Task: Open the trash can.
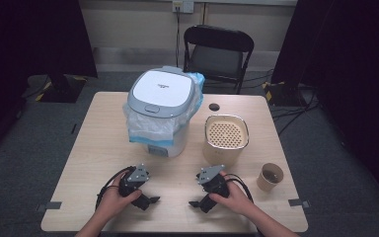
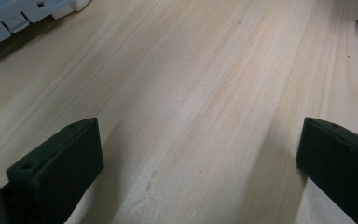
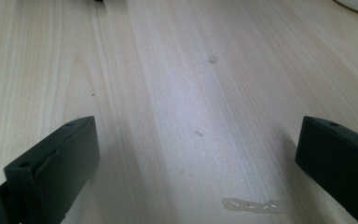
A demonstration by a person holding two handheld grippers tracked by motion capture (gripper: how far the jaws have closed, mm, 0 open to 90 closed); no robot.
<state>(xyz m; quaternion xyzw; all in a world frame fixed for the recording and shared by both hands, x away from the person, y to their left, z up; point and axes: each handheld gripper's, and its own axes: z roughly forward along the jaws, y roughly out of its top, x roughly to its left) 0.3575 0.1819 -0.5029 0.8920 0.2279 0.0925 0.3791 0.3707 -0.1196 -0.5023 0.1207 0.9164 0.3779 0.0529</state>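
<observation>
A: Where do your grippers stand?

B: My left gripper (image 1: 150, 200) and right gripper (image 1: 196, 203) both rest low on the table (image 1: 103, 148), jaws spread wide, nothing between them. In each gripper view I see bare wood ahead of the jaws.

A: And the things to work on?

B: The white bin with its grey lid (image 1: 162, 91) and plastic liner stands ahead of my left gripper, a little apart. The beige container with a perforated top (image 1: 226, 134) sits ahead of my right gripper, near it. The paper cup (image 1: 270, 177) is off to the right of that gripper.

A: What step is this?

B: I judge it the start: nothing grasped yet. Next I'd lift a gripper and reach forward toward the bin or the container.
</observation>
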